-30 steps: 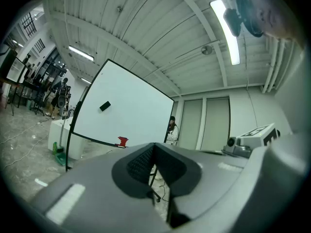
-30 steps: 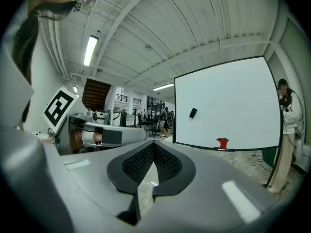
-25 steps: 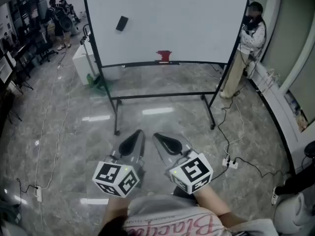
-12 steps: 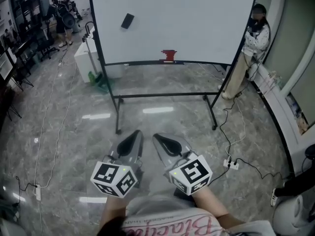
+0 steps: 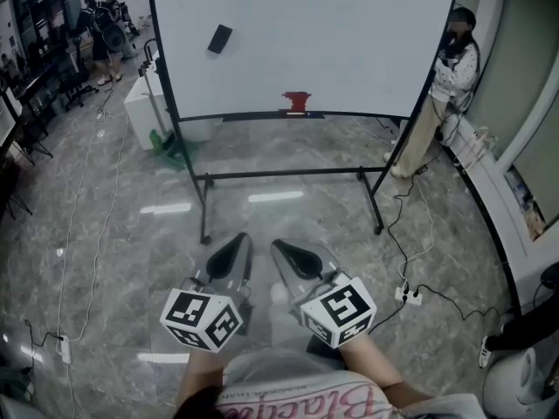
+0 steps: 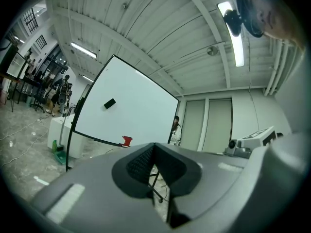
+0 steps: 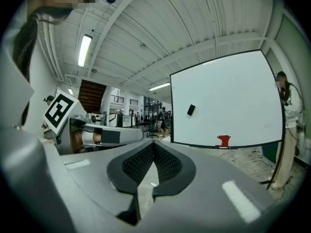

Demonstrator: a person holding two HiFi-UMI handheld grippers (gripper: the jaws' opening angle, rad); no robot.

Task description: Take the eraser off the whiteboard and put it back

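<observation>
Head view: eraser slants on whiteboard, top end rightward; left tongs, right tongs each closed.

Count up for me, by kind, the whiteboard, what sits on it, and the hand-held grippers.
Whiteboard: 1
Black eraser, stuck on the board: 1
Red object, on the board's bottom ledge: 1
Hand-held grippers: 2, the left hand-held gripper and the right hand-held gripper, both closed and empty
Total: 5
</observation>
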